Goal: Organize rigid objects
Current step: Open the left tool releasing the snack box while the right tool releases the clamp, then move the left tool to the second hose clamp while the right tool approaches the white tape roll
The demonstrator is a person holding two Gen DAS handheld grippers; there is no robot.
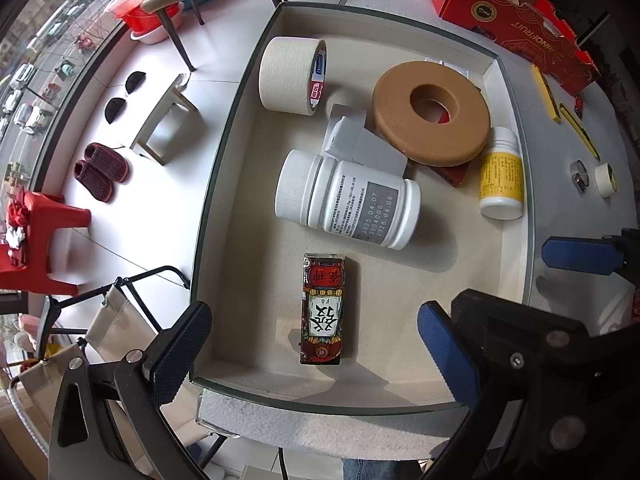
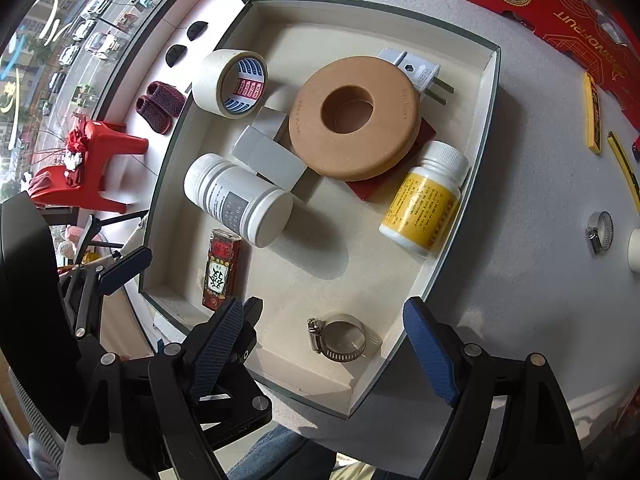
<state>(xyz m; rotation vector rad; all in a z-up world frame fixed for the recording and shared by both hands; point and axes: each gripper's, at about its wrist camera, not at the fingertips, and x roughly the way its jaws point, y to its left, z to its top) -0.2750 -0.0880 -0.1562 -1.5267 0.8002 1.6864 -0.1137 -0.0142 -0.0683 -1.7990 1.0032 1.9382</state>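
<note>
A shallow beige box (image 1: 240, 208) (image 2: 476, 160) on the grey table holds a masking tape roll (image 1: 292, 76) (image 2: 228, 82), a tan foam ring (image 1: 430, 114) (image 2: 354, 118), a white bottle (image 1: 348, 200) (image 2: 240, 200), a yellow-label bottle (image 1: 502, 174) (image 2: 426, 198), grey blocks (image 1: 360, 142) (image 2: 268, 152), a red card pack (image 1: 323, 308) (image 2: 222, 268), a white plug (image 2: 416, 70) and a hose clamp (image 2: 340, 340). My left gripper (image 1: 316, 348) is open above the card pack. My right gripper (image 2: 324, 356) is open above the clamp.
On the table right of the box lie a second hose clamp (image 1: 579, 174) (image 2: 600, 232), a small tape roll (image 1: 606, 179), two yellow bars (image 1: 546, 92) (image 2: 592, 112) and a red carton (image 1: 516, 16) (image 2: 560, 4). The floor, a red stool (image 1: 44, 232) and slippers (image 1: 100, 170) lie left.
</note>
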